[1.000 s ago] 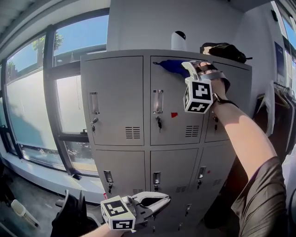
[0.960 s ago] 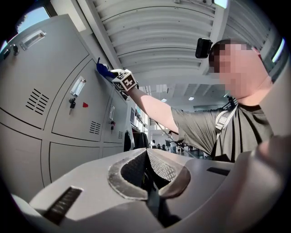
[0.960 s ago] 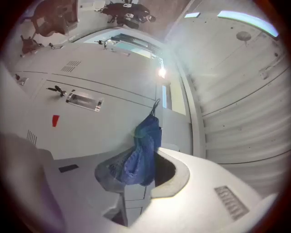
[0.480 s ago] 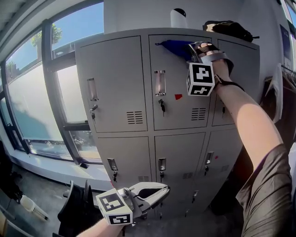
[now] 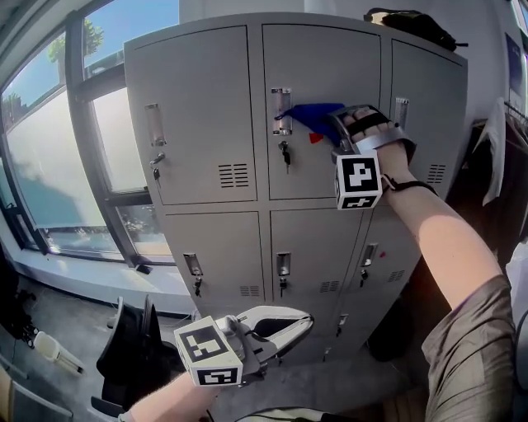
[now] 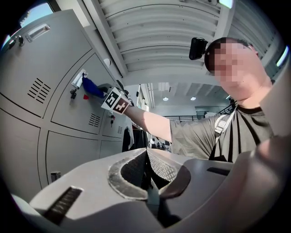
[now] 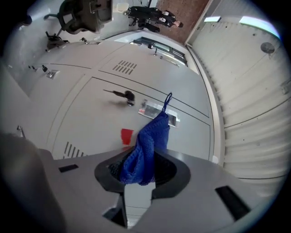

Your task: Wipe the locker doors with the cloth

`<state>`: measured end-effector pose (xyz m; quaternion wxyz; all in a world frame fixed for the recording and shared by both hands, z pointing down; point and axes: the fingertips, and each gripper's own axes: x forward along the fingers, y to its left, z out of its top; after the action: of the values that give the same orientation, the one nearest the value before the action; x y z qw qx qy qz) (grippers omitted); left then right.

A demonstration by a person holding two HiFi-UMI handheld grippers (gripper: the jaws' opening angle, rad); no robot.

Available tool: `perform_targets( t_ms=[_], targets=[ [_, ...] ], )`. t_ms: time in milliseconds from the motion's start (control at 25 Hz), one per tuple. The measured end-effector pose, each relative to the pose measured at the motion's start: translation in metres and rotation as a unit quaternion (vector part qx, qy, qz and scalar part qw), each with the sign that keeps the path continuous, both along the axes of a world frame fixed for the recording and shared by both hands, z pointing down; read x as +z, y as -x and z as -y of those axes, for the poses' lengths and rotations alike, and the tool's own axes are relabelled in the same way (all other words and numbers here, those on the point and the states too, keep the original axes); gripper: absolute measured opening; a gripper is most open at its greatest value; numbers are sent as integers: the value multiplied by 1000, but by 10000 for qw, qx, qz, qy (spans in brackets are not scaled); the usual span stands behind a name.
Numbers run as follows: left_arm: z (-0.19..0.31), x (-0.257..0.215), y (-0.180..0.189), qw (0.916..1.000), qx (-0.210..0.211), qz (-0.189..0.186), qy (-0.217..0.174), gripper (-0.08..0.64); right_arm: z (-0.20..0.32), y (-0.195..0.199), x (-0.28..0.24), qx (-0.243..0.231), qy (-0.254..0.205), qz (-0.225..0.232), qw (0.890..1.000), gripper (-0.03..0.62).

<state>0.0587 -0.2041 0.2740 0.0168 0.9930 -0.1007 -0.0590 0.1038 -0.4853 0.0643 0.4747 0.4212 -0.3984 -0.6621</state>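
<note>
A grey bank of lockers (image 5: 206,124) fills the head view. My right gripper (image 5: 337,124) is shut on a blue cloth (image 5: 312,115) and presses it against the top middle locker door (image 5: 346,74), just right of its handle (image 5: 281,111) and over a small red sticker. In the right gripper view the cloth (image 7: 144,145) is bunched between the jaws, with the sticker (image 7: 127,135) and key (image 7: 125,95) beyond. My left gripper (image 5: 305,320) hangs low in front of the bottom lockers. Its pads (image 6: 157,166) are pressed together with nothing between them.
A black bag (image 5: 410,22) lies on top of the lockers. Tall windows (image 5: 49,165) run along the left wall. A black chair (image 5: 128,346) stands on the floor at lower left. Clothes (image 5: 497,157) hang to the right of the lockers.
My right gripper has drawn the cloth down the top middle door, from its upper edge to handle height. The left gripper has stayed low and shut.
</note>
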Motion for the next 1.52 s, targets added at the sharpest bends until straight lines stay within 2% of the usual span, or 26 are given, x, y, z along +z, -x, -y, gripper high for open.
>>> perform_targets(
  t_ms=[200,360,520,800,920,1080,1240,1520],
  targets=[
    [-7,3,-4,9999,116,28,36,8,1,5,72,-106,403,-119,9991,86],
    [-7,5,-1,9999,104,-1,115,8,1,4,116,-195,676,-42,9975,86],
    [-7,13,-2,9997,100,60,200,9,1,2,158,-247,884,-181,9956,86],
    [-6,21,-6,9995,120,129,251,9,0,3,177,-387,1024,-106,9939,86],
    [-7,19,-8,9996,144,78,220,8,-10,-2,154,-518,993,120,9936,86],
    [-6,13,-13,9996,195,-40,202,9,-27,-10,85,-605,514,197,9966,86],
    [-6,9,-23,9995,290,-39,138,8,-36,-27,4,-507,-32,325,9982,86],
    [-1,4,-37,9992,380,59,69,8,-31,-64,-112,-154,-705,667,9952,86]
  ],
)
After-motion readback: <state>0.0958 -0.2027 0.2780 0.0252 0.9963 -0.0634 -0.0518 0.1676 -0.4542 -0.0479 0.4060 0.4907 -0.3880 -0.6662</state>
